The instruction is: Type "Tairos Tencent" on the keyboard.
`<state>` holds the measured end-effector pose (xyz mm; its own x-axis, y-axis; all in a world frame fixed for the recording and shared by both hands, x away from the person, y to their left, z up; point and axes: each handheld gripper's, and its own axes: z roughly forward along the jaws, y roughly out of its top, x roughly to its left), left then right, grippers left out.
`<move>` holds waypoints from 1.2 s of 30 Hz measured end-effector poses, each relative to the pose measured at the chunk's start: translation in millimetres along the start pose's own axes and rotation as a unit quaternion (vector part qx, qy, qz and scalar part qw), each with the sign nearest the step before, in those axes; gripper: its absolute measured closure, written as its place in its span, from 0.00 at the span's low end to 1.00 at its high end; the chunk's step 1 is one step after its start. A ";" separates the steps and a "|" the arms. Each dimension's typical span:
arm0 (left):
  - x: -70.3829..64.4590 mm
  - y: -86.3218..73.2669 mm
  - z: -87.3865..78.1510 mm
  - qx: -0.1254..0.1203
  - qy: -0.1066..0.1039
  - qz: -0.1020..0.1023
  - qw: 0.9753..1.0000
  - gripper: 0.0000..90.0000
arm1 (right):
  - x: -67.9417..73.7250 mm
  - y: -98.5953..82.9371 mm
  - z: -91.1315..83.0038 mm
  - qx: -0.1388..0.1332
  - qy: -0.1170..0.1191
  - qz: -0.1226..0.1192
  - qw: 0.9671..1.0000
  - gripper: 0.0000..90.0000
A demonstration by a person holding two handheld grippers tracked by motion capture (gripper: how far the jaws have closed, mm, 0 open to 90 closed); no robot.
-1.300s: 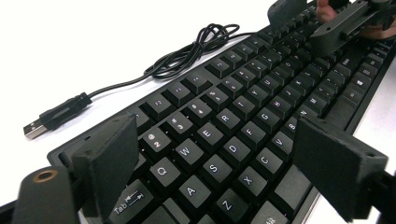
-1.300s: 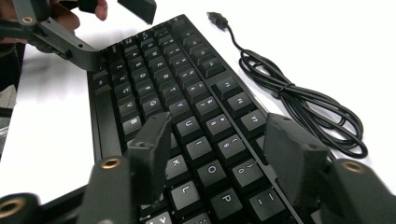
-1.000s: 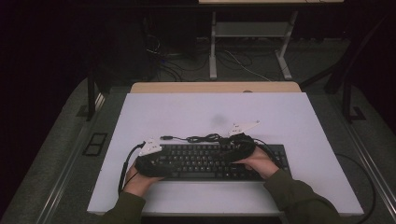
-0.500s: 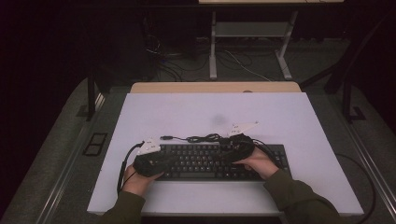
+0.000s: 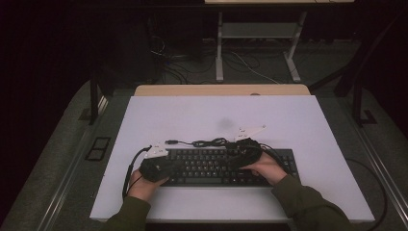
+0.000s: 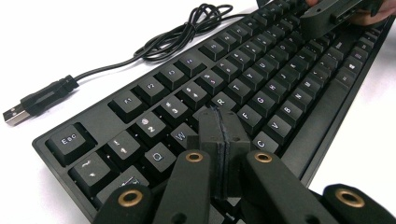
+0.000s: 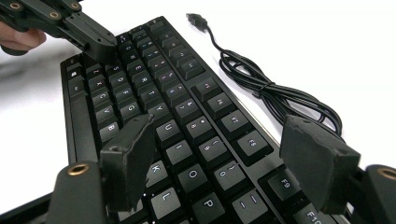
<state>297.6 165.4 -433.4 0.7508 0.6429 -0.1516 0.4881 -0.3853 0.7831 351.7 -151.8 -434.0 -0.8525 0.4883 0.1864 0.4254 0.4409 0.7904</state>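
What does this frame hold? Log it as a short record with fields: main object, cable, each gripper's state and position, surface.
main object: black keyboard, flat on the table, keys facing up
cable: keyboard's black cable, loosely bundled behind the keyboard, USB plug free on the table
left gripper: left gripper, jaws closed together, tips low over the keys near W and S; contact cannot be told
right gripper: right gripper, jaws spread wide, above the keys near K, L, O
surface: white table
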 end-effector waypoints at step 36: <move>1.1 -1.1 2.8 0.007 0.000 -0.002 1.000 0.99 | -0.2 0.4 -1.2 -0.002 -0.003 0.001 1.000 0.29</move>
<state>299.2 164.7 -436.1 0.7490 0.6443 -0.1544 0.4966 -0.3916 0.7746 351.7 -152.6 -433.0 -0.8496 0.4939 0.1849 0.4263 0.4365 0.7923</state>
